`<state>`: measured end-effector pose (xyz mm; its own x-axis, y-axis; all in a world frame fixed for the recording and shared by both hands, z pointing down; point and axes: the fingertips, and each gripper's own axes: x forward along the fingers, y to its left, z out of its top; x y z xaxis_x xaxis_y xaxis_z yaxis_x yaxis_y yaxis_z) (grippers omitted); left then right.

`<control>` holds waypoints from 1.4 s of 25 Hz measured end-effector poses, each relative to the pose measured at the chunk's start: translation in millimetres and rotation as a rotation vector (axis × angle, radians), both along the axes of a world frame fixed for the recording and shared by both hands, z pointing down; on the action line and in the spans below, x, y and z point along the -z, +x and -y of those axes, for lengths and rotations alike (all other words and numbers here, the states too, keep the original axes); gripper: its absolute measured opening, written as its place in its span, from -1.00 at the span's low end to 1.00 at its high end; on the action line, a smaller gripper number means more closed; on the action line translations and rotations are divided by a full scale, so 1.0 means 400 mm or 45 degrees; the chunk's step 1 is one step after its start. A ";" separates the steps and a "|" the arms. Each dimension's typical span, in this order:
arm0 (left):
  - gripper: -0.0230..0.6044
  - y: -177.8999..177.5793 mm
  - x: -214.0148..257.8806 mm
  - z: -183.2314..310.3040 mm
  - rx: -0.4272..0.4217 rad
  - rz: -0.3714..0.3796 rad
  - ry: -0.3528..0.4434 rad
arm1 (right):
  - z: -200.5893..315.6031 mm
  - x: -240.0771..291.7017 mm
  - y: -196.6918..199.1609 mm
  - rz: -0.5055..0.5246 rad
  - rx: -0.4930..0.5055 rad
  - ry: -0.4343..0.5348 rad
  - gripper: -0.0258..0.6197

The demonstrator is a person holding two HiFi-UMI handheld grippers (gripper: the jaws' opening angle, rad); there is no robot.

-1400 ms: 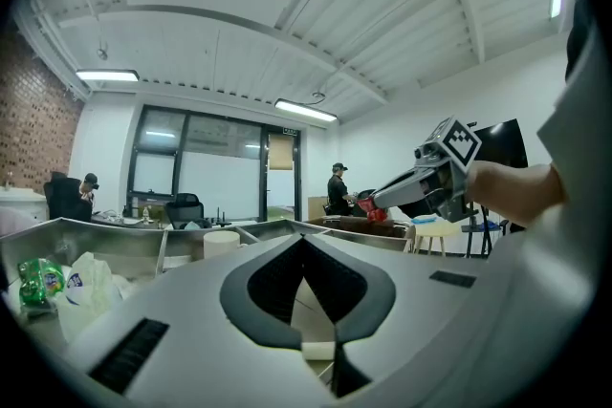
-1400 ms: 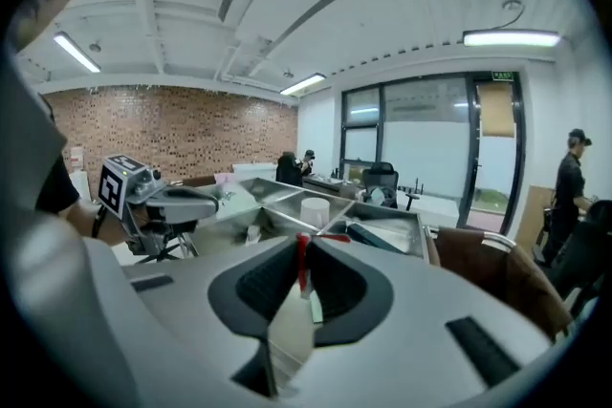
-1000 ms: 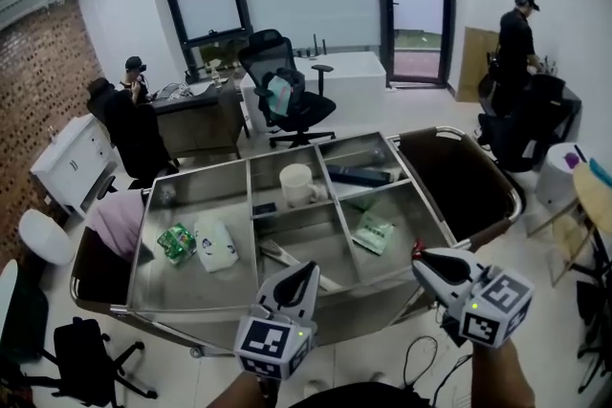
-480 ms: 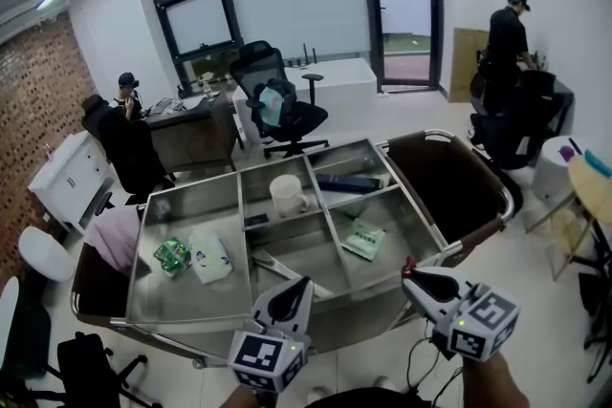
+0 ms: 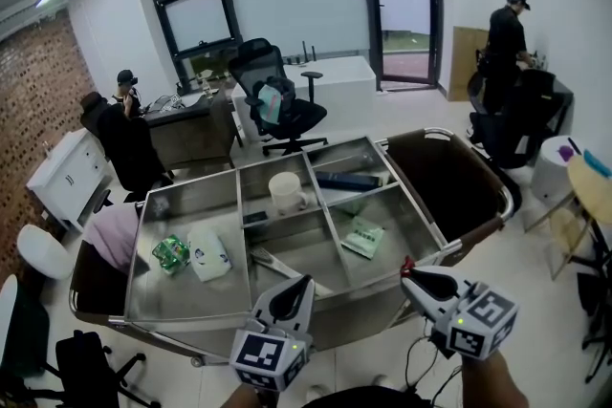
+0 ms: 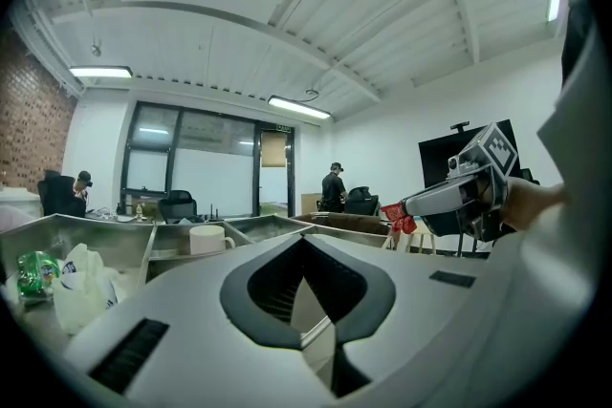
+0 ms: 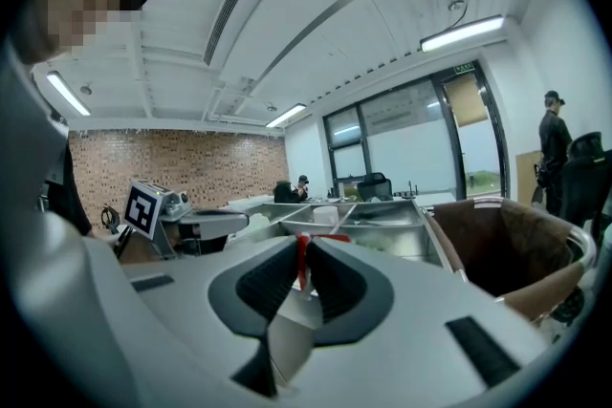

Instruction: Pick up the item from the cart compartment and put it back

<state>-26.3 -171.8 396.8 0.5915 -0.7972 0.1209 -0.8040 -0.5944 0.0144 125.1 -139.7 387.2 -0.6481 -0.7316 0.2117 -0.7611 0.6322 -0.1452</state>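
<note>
The steel cart (image 5: 191, 301) has several compartments. They hold a white mug (image 5: 285, 192), a dark box (image 5: 346, 181), a green-white packet (image 5: 364, 239), a green packet (image 5: 171, 253) and a white bag (image 5: 208, 252). My right gripper (image 5: 409, 272) hovers off the cart's front right corner, shut on a small thin red item (image 7: 302, 261); that red item (image 6: 398, 217) also shows in the left gripper view. My left gripper (image 5: 298, 286) hangs at the cart's front edge by the middle compartment, its jaws (image 6: 304, 240) together with nothing between them.
A brown bag (image 5: 449, 182) hangs at the cart's right end. A black office chair (image 5: 277, 105) and a desk (image 5: 191, 124) stand behind the cart. One person (image 5: 504, 43) stands at the back right, another person (image 5: 124, 91) sits at the back left. Cables (image 5: 416, 358) lie on the floor.
The view has shifted a little, so the cart and both grippers sit slightly further left and lower. The right gripper keeps its hold on the red item.
</note>
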 end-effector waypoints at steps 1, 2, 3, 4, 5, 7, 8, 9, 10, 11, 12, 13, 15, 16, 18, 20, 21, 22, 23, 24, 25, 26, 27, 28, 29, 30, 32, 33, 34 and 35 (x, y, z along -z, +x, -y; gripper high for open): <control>-0.93 0.000 -0.001 0.002 0.000 0.005 0.007 | 0.001 -0.001 0.001 0.000 -0.002 0.001 -0.73; -0.93 -0.001 -0.002 0.003 0.001 0.012 0.014 | 0.002 -0.002 0.003 0.000 -0.004 0.005 -0.73; -0.93 -0.001 -0.001 0.003 0.001 0.017 0.020 | 0.003 -0.002 0.004 0.001 -0.006 0.008 -0.73; -0.93 0.000 0.002 0.003 0.001 0.020 0.021 | 0.003 0.000 0.004 0.001 -0.007 0.006 -0.73; -0.93 0.001 0.005 0.002 0.000 0.022 0.020 | 0.002 0.000 0.004 0.000 -0.008 0.000 -0.73; -0.93 -0.001 0.001 0.004 -0.002 0.025 0.023 | 0.002 0.000 0.004 -0.003 -0.012 -0.010 -0.73; -0.93 -0.001 0.000 0.005 -0.003 0.024 0.023 | 0.004 -0.001 0.004 -0.004 -0.013 -0.011 -0.73; -0.93 -0.001 0.002 0.005 -0.003 0.022 0.020 | 0.006 -0.002 0.004 -0.003 -0.013 -0.012 -0.73; -0.93 0.000 0.005 0.005 -0.002 0.019 0.017 | 0.008 -0.003 0.005 -0.002 -0.014 -0.011 -0.73; -0.93 0.001 0.007 0.004 -0.002 0.017 0.016 | 0.011 -0.004 0.006 -0.002 -0.016 -0.011 -0.73; -0.93 0.000 0.008 0.005 -0.001 0.018 0.018 | 0.013 -0.004 0.008 -0.003 -0.018 -0.010 -0.73; -0.93 -0.002 0.006 0.005 0.000 0.020 0.022 | 0.017 -0.003 0.009 -0.004 -0.020 -0.009 -0.73; -0.93 -0.005 0.004 0.005 0.003 0.024 0.028 | 0.026 0.000 0.012 -0.011 -0.026 -0.005 -0.73; -0.93 -0.005 0.005 0.005 0.005 0.024 0.027 | 0.032 0.003 0.015 -0.015 -0.030 -0.002 -0.73; -0.93 -0.003 0.006 0.003 0.008 0.023 0.024 | 0.047 0.009 0.022 -0.021 -0.039 0.000 -0.73; -0.93 -0.005 0.000 0.006 0.011 0.030 0.026 | 0.064 0.010 0.027 -0.022 -0.048 -0.002 -0.73; -0.93 -0.007 -0.003 0.008 0.013 0.035 0.026 | 0.072 0.009 0.027 -0.023 -0.052 -0.003 -0.73; -0.93 -0.008 -0.004 0.007 0.013 0.036 0.024 | 0.080 0.008 0.027 -0.024 -0.057 -0.005 -0.73; -0.93 -0.008 -0.005 0.006 0.011 0.035 0.023 | 0.087 0.007 0.028 -0.027 -0.061 -0.006 -0.73; -0.93 -0.008 -0.007 0.006 0.008 0.035 0.027 | 0.094 0.007 0.030 -0.031 -0.064 -0.006 -0.73; -0.93 -0.009 -0.008 0.007 0.006 0.036 0.033 | 0.102 0.008 0.031 -0.035 -0.067 -0.005 -0.73; -0.93 -0.010 -0.009 0.008 0.005 0.036 0.037 | 0.110 0.009 0.033 -0.040 -0.069 -0.003 -0.73; -0.93 -0.012 -0.008 0.008 0.007 0.036 0.039 | 0.119 0.010 0.035 -0.045 -0.071 0.000 -0.73; -0.93 -0.014 -0.008 0.009 0.010 0.034 0.039 | 0.128 0.011 0.038 -0.050 -0.074 0.002 -0.73; -0.93 -0.016 -0.007 0.010 0.014 0.032 0.038 | 0.138 0.011 0.041 -0.054 -0.079 0.002 -0.73; -0.93 -0.018 -0.008 0.011 0.017 0.030 0.037 | 0.149 0.009 0.044 -0.056 -0.086 0.000 -0.73; -0.93 -0.021 -0.009 0.012 0.020 0.026 0.034 | 0.169 0.003 0.050 -0.056 -0.098 -0.009 -0.73; -0.93 -0.021 -0.008 0.012 0.021 0.025 0.030 | 0.178 -0.001 0.053 -0.058 -0.104 -0.015 -0.73; -0.93 -0.021 -0.007 0.011 0.022 0.025 0.026 | 0.187 -0.005 0.056 -0.063 -0.110 -0.019 -0.73; -0.93 -0.021 -0.006 0.011 0.023 0.025 0.024 | 0.198 -0.008 0.058 -0.070 -0.116 -0.022 -0.73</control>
